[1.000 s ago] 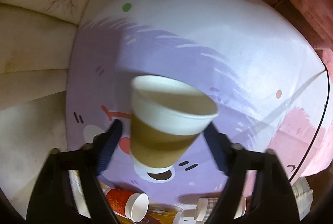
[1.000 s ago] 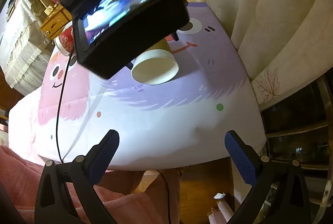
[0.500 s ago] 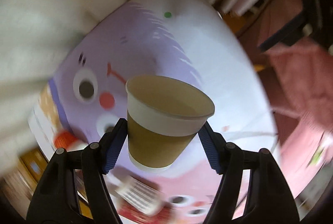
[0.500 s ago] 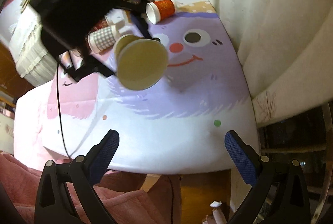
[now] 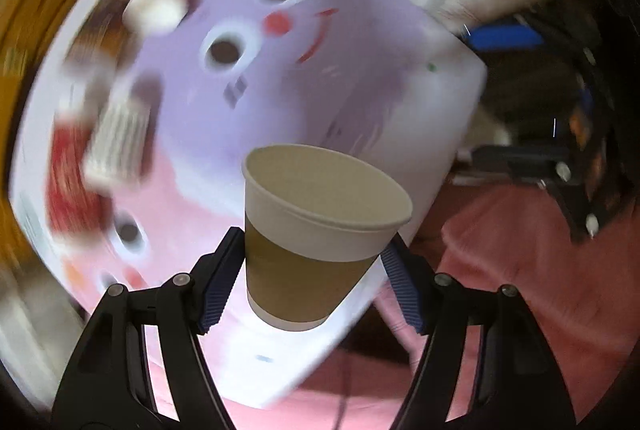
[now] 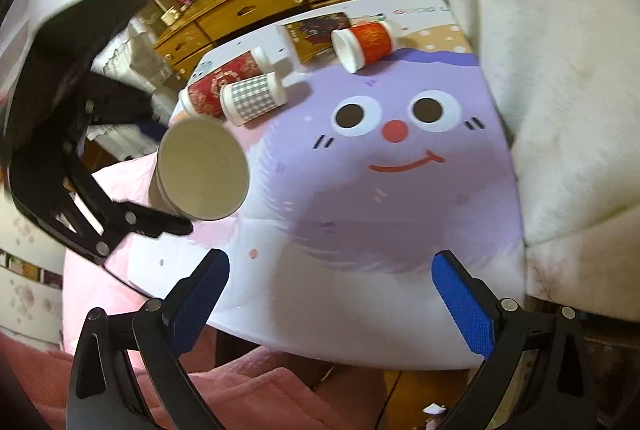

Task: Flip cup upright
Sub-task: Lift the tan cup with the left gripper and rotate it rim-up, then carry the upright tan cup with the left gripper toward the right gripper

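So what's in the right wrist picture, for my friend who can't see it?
The left claw holds a brown paper cup sideways in the air, its mouth facing the camera, over a table with a smiling purple cartoon face. Behind it, three cups lie on their sides. The right claw is open and empty at the bottom.
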